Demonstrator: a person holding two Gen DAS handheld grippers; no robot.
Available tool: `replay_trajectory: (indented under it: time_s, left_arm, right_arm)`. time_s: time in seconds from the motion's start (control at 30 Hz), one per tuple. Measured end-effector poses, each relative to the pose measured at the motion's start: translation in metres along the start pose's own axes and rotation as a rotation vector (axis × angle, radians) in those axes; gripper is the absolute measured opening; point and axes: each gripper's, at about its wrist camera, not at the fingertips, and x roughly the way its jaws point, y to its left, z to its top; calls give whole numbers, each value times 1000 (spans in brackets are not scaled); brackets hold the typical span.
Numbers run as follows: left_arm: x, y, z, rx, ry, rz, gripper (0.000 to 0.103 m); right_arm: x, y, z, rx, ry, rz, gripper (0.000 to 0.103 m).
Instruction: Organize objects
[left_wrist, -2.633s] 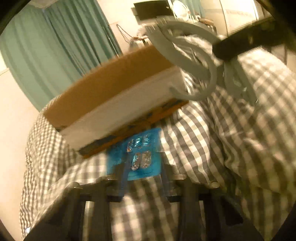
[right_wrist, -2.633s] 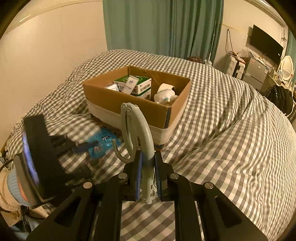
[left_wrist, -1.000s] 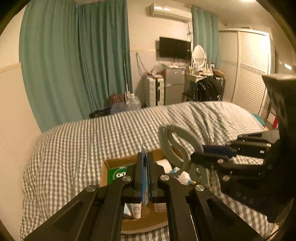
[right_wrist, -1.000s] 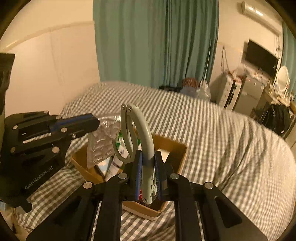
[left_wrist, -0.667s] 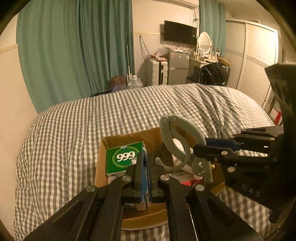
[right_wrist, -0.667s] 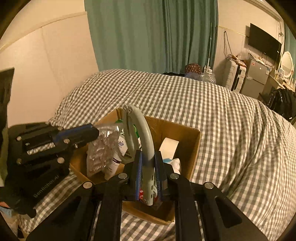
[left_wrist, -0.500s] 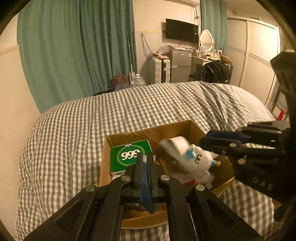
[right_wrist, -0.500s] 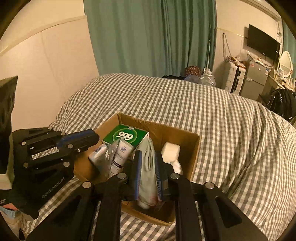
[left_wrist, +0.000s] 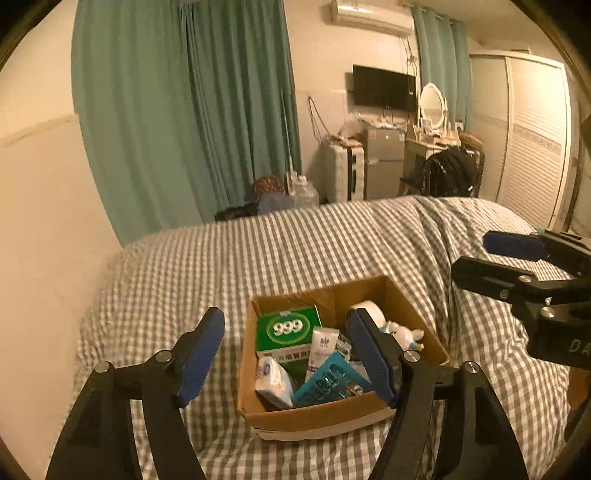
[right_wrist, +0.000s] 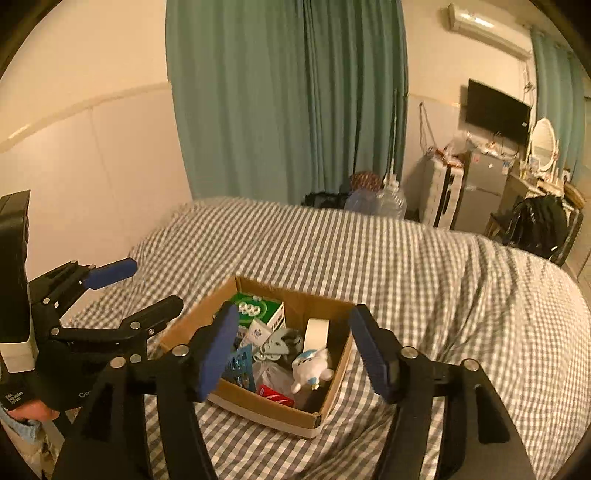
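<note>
An open cardboard box (left_wrist: 317, 417) (right_wrist: 266, 410) sits on the checked bed cover. Inside it lie a green 999 carton (left_wrist: 288, 326) (right_wrist: 258, 308), a white tube (left_wrist: 323, 345), a tissue pack (left_wrist: 273, 380), a tape roll (right_wrist: 317, 332), a white plush toy (left_wrist: 402, 334) (right_wrist: 312, 363), a blue blister pack (left_wrist: 328, 380) (right_wrist: 240, 363) and a grey plastic clip (right_wrist: 277, 345). My left gripper (left_wrist: 285, 321) (right_wrist: 151, 286) hangs open above the box's left side, holding nothing. My right gripper (right_wrist: 294, 321) (left_wrist: 476, 260) is open above the box's right side, also holding nothing.
The checked bed cover (right_wrist: 443, 280) spreads around the box on all sides. A cream wall (left_wrist: 44, 221) borders the bed on the left. Green curtains (right_wrist: 295, 92), water bottles (right_wrist: 388, 201), a small fridge (right_wrist: 480, 192) and a chair with a black bag (right_wrist: 539, 221) stand beyond the far edge.
Both grippers have opened. The blue blister pack left the left gripper and the grey clip left the right one; both now lie in the box. Both grippers sit higher and farther back.
</note>
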Motion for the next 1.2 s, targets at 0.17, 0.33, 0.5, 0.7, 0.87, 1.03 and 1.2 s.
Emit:
replay_trajectory:
  time_s: [0.17, 0.33, 0.5, 0.7, 0.87, 1.03, 1.2]
  left_arm:
    - [-36, 0, 14, -26, -70, 19, 95]
    - [-62, 1, 21, -43, -125, 41, 103]
    - [-81, 1, 20, -78, -178, 71, 103]
    - [-86, -7, 10, -104, -231, 109, 103]
    - [-78, -11, -6, -114, -256, 158, 103]
    - [-58, -13, -23, -123, -219, 170, 103]
    - [-43, -12, -34, -134, -175, 168, 103]
  right_arm:
    - [-38, -2, 12, 14, -75, -23, 80]
    - [-71, -6, 16, 35, -141, -54, 91]
    - [-91, -7, 10, 47, -194, -87, 103]
    - [-89, -11, -7, 30, -234, -129, 103]
    - [-71, -21, -26, 49, -243, -158, 103]
    - [-40, -27, -43, 74, -173, -155, 103]
    - [-29, -25, -50, 70, -143, -153, 103]
